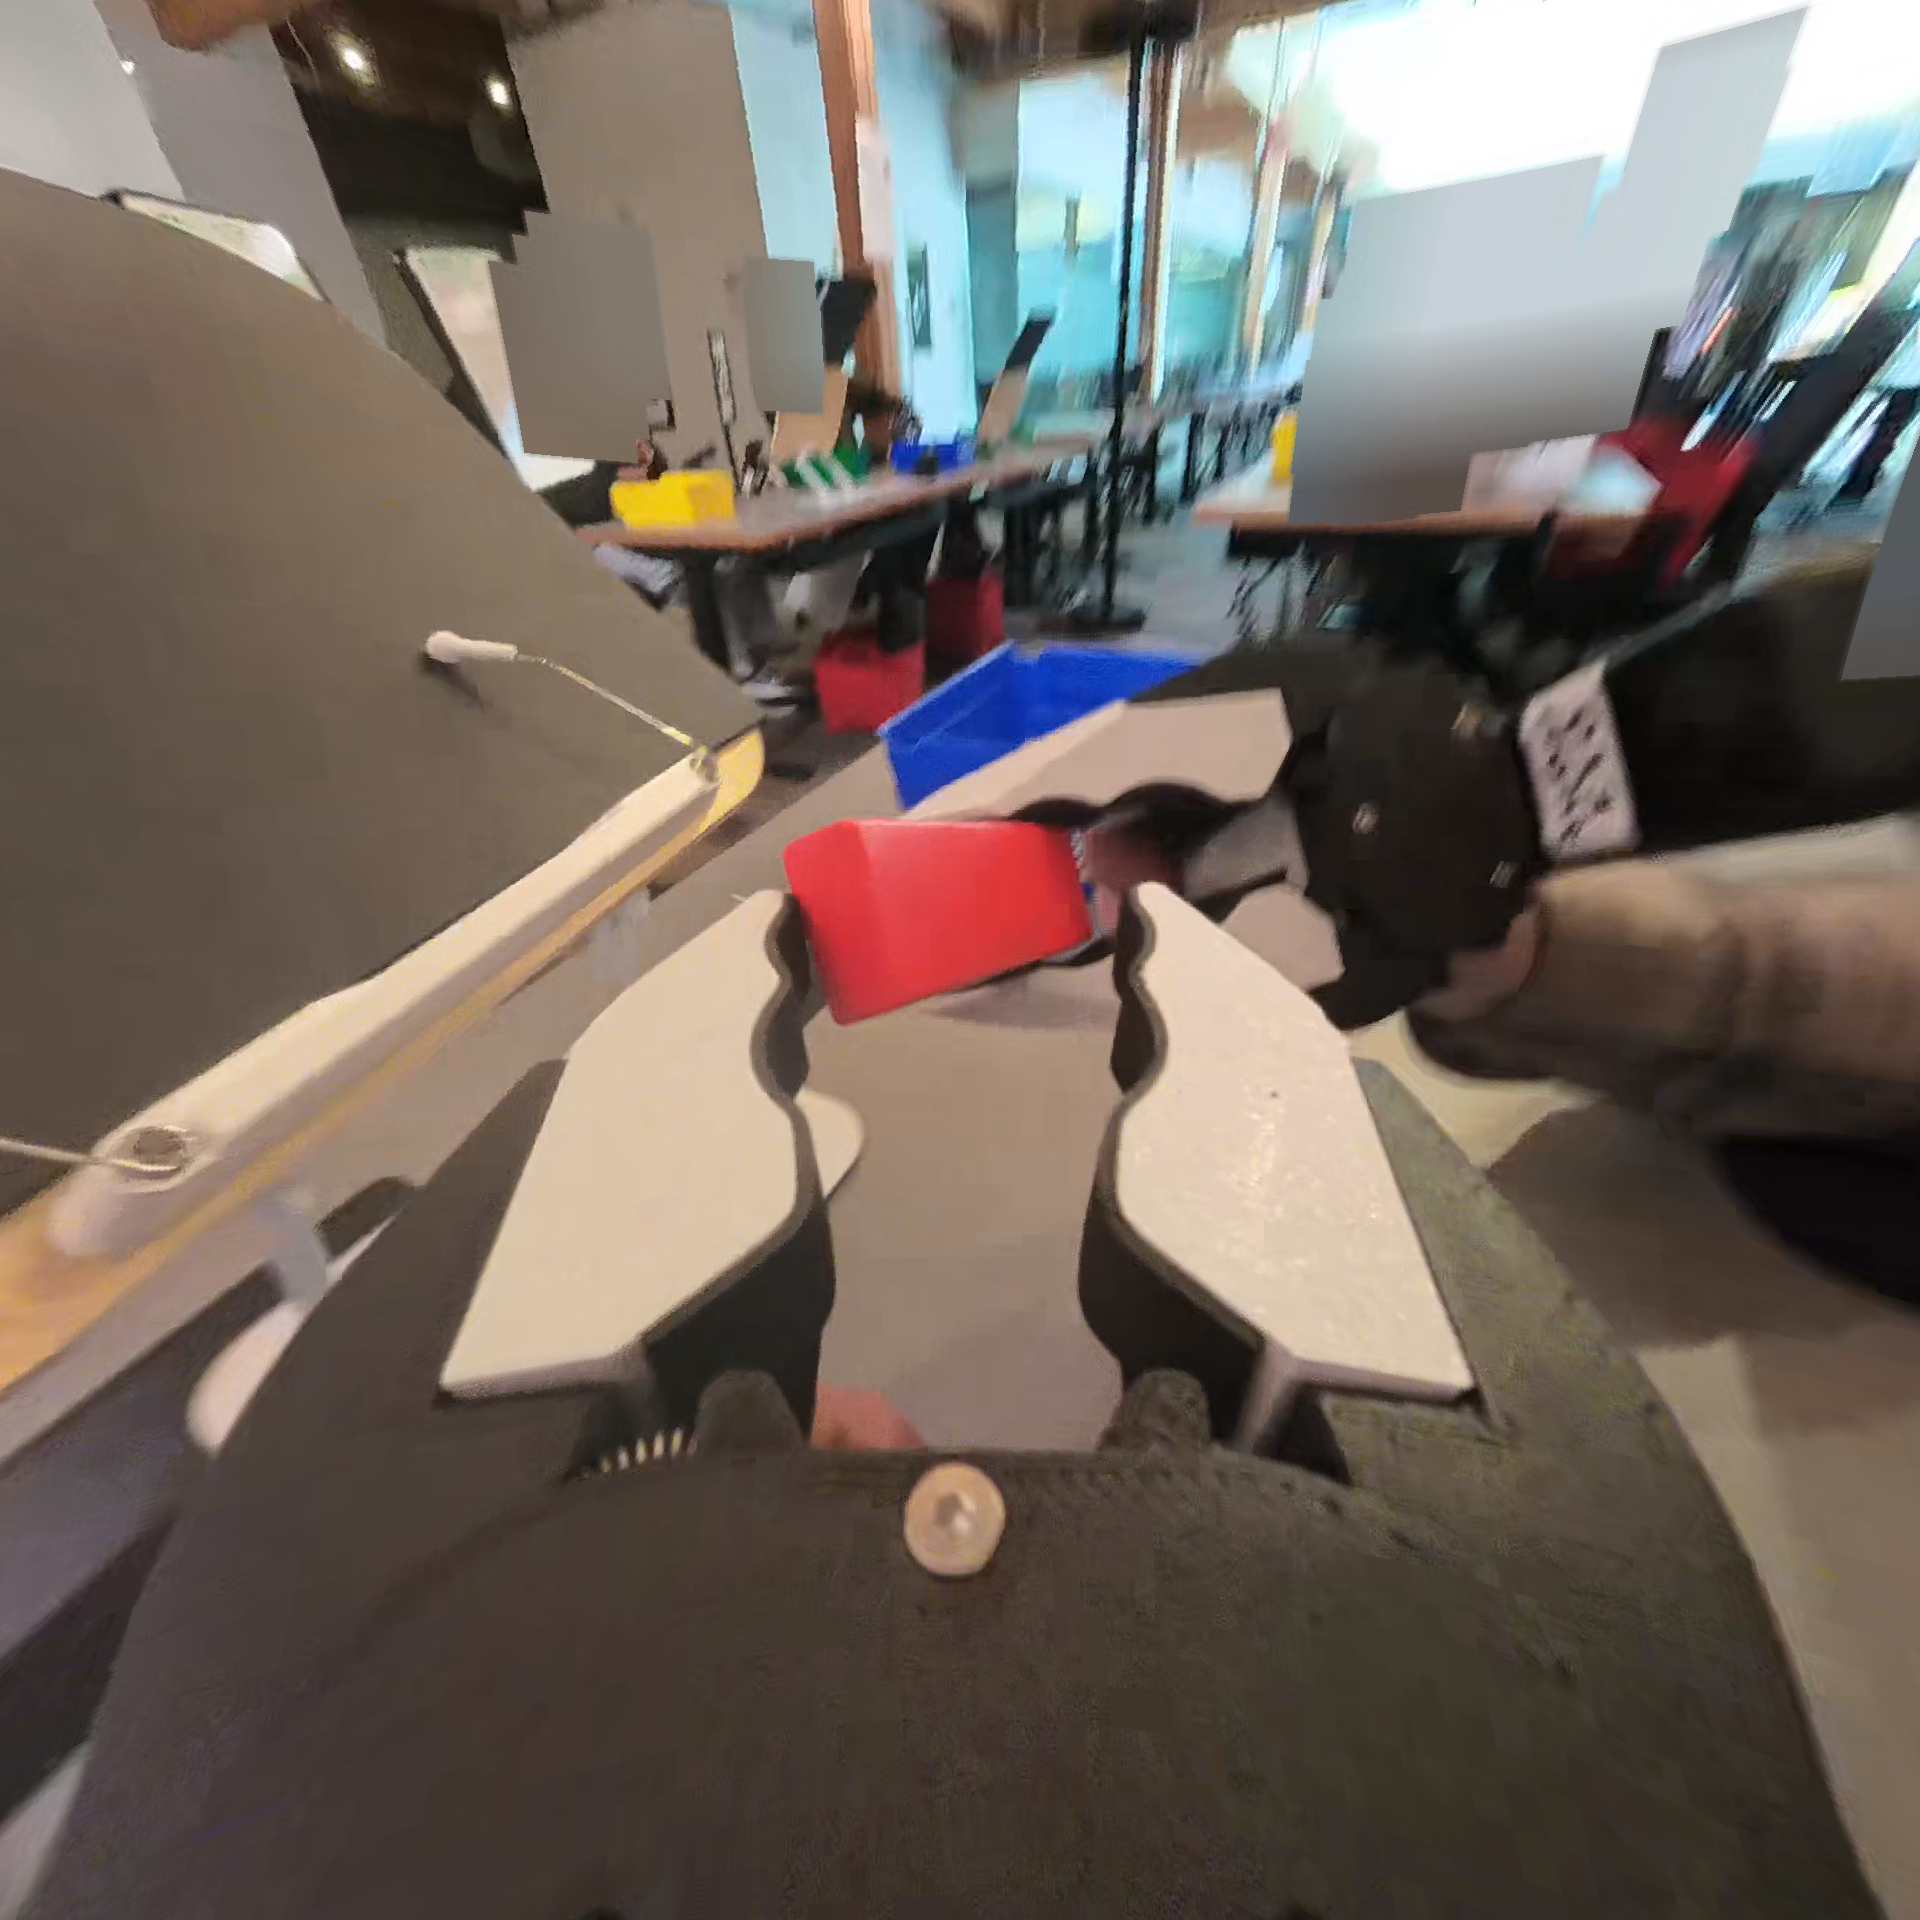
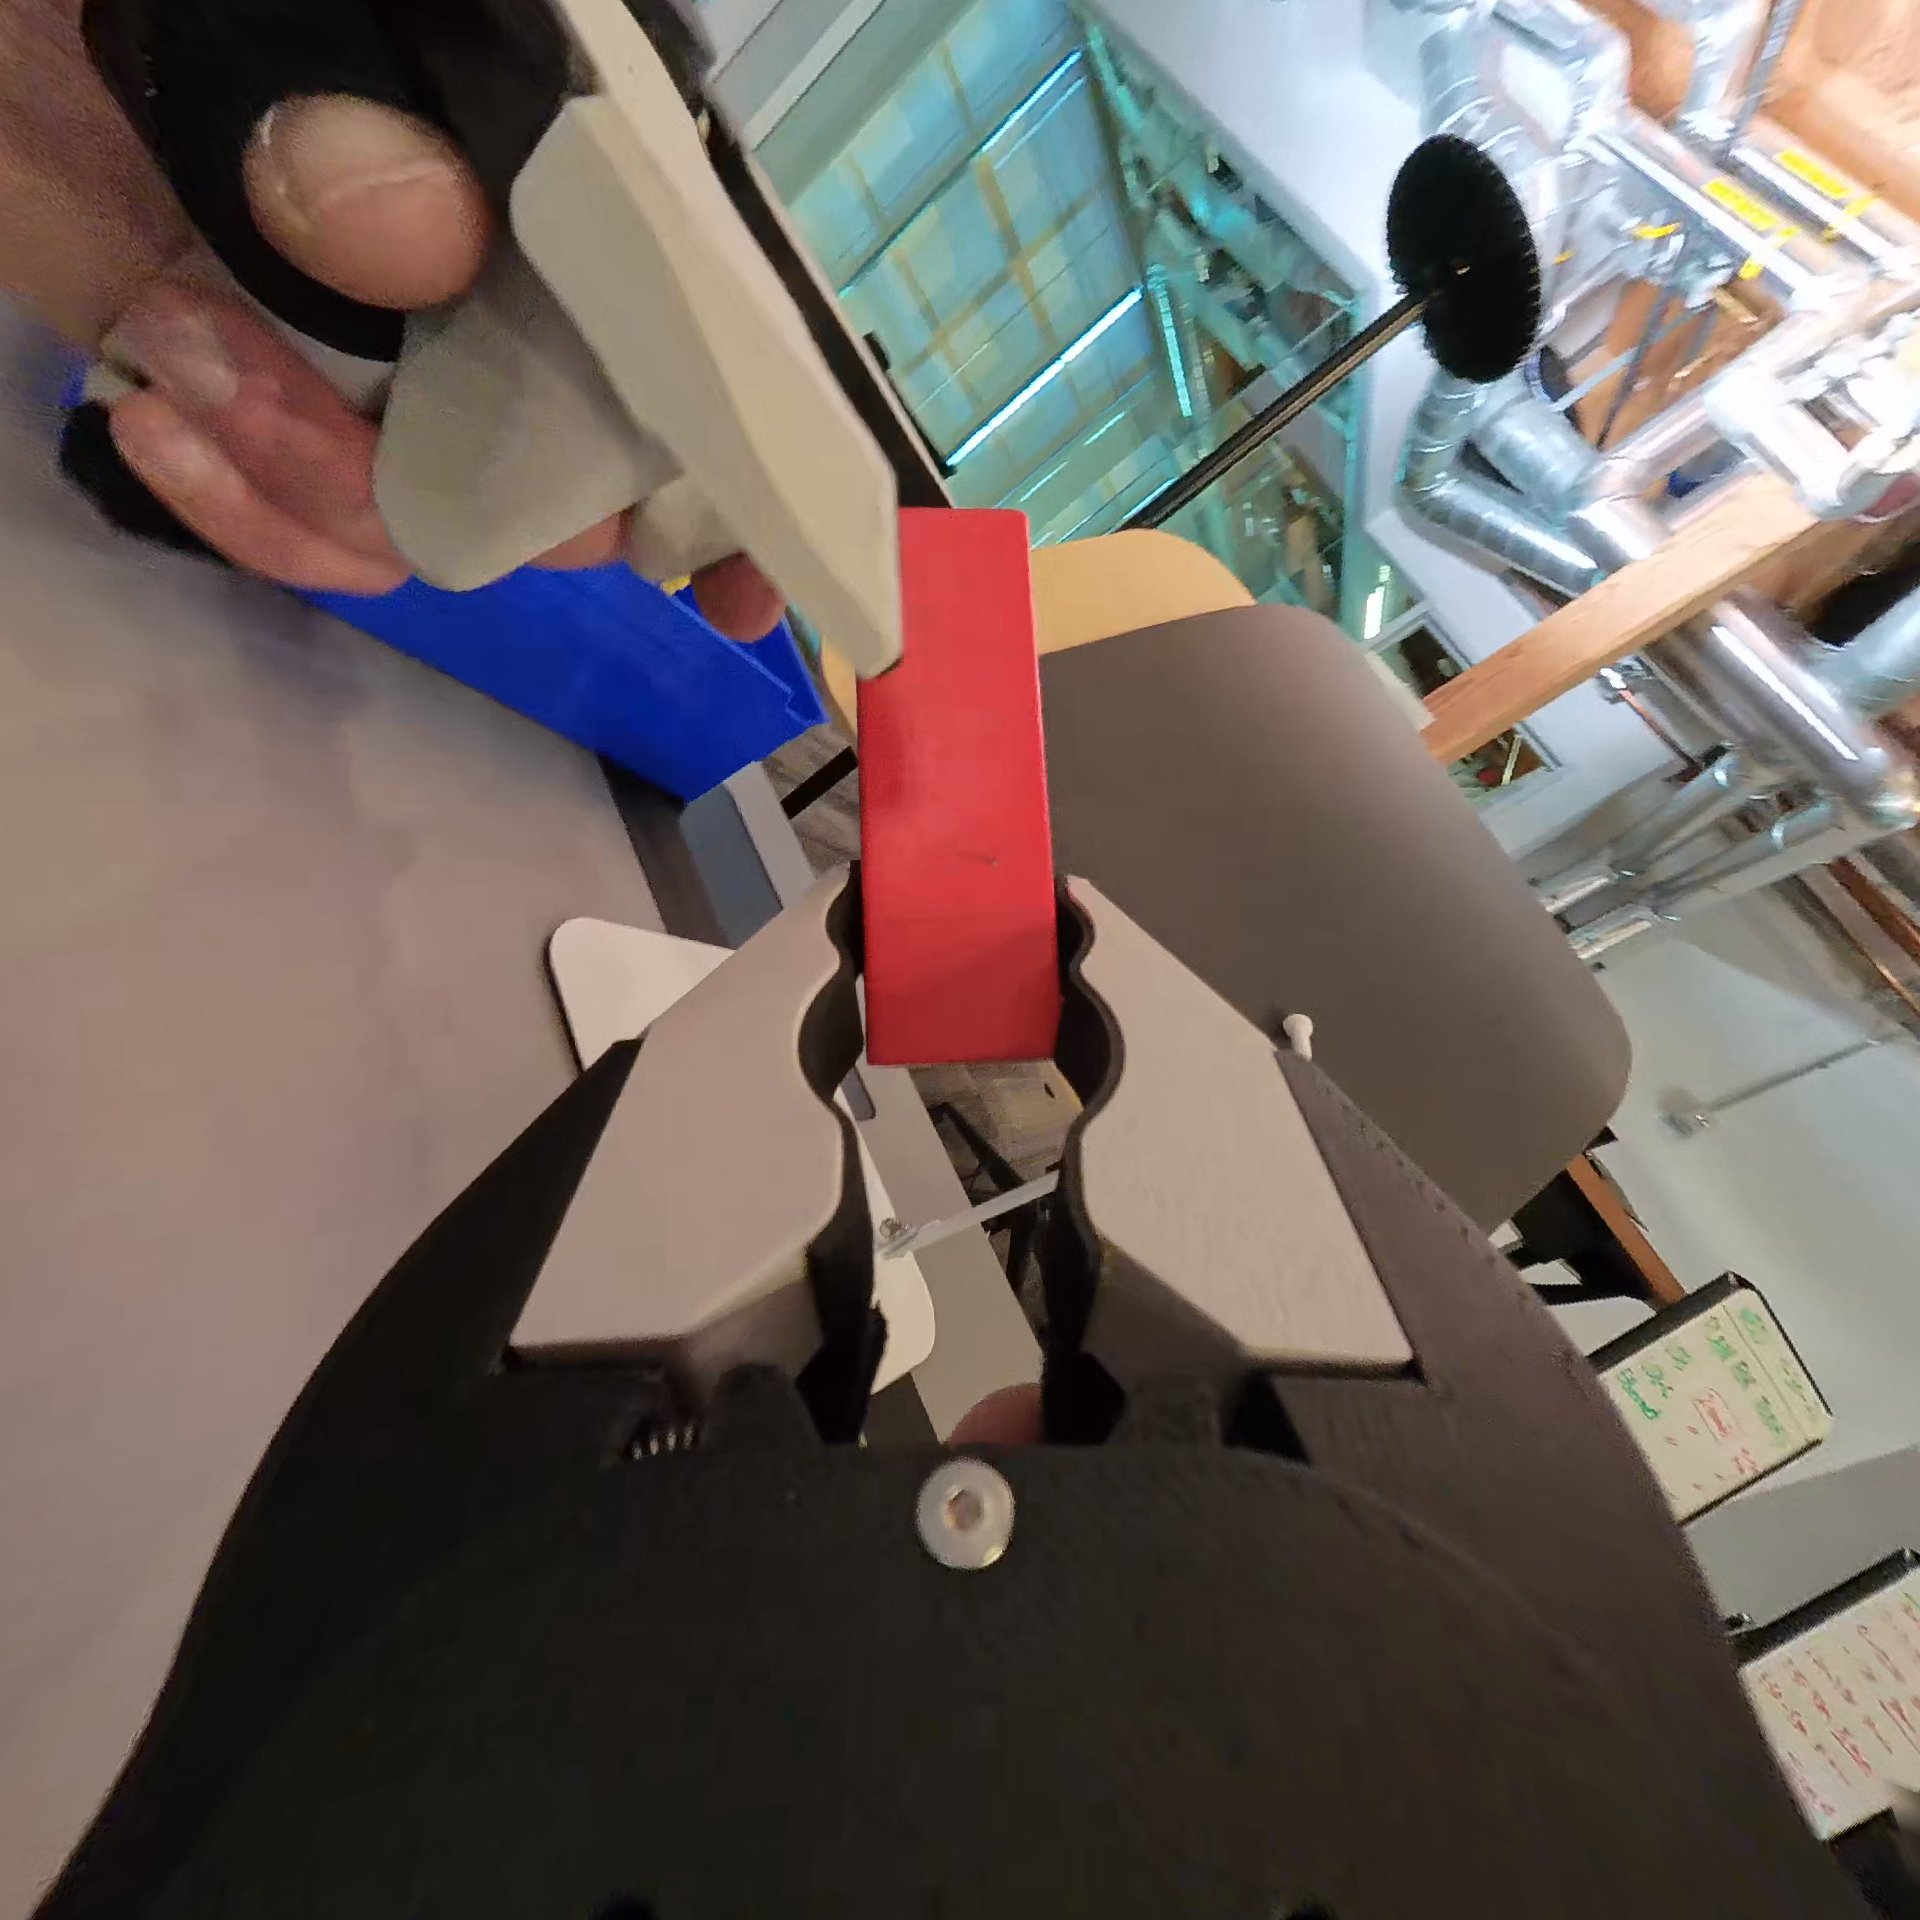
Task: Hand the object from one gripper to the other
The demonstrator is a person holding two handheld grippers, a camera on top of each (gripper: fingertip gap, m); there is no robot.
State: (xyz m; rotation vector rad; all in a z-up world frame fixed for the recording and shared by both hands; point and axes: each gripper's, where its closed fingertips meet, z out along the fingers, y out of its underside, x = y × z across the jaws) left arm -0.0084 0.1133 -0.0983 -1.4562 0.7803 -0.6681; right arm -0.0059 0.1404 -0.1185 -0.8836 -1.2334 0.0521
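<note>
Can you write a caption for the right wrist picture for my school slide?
The right tongs grip a red block while the left tongs reach its far end.

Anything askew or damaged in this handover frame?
Nothing stands out. The red block sits straight in the right hand-held gripper, clamped near one end. The left hand-held gripper is open around the other end. No damage visible.
</note>
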